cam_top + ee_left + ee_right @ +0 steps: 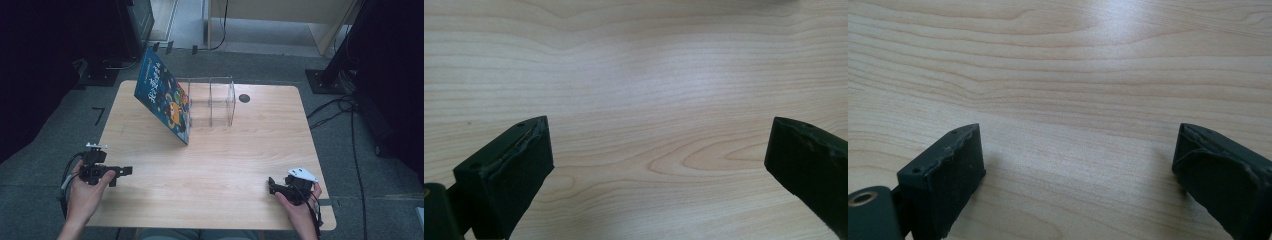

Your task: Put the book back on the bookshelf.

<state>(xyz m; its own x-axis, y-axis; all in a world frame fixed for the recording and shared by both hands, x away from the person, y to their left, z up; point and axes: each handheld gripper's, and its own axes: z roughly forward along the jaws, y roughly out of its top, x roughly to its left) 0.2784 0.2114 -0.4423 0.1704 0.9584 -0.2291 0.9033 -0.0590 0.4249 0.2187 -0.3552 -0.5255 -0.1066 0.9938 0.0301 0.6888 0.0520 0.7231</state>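
- Black left gripper [125, 171]: held low over the near-left edge of the desk [235, 165], jaws spread wide with nothing between them; the left gripper view shows bare wood grain past both jaws.
- Blue picture book [164, 95]: stands tilted at the far-left part of the desk, its top leaning away from the clear acrylic rack [212, 101], its lower edge on the wood just beside the rack's left wall.
- Handling, judged: a thin, glossy cover, likely light, fairly stiff across the board but slippery. Grip near the free upper corner or along the spine edge, clamping both covers together.
- Rack: probably rigid and easily nudged.
- Black right gripper [271, 183]: rests at the near-right edge, jaws wide and empty, well apart from the book.
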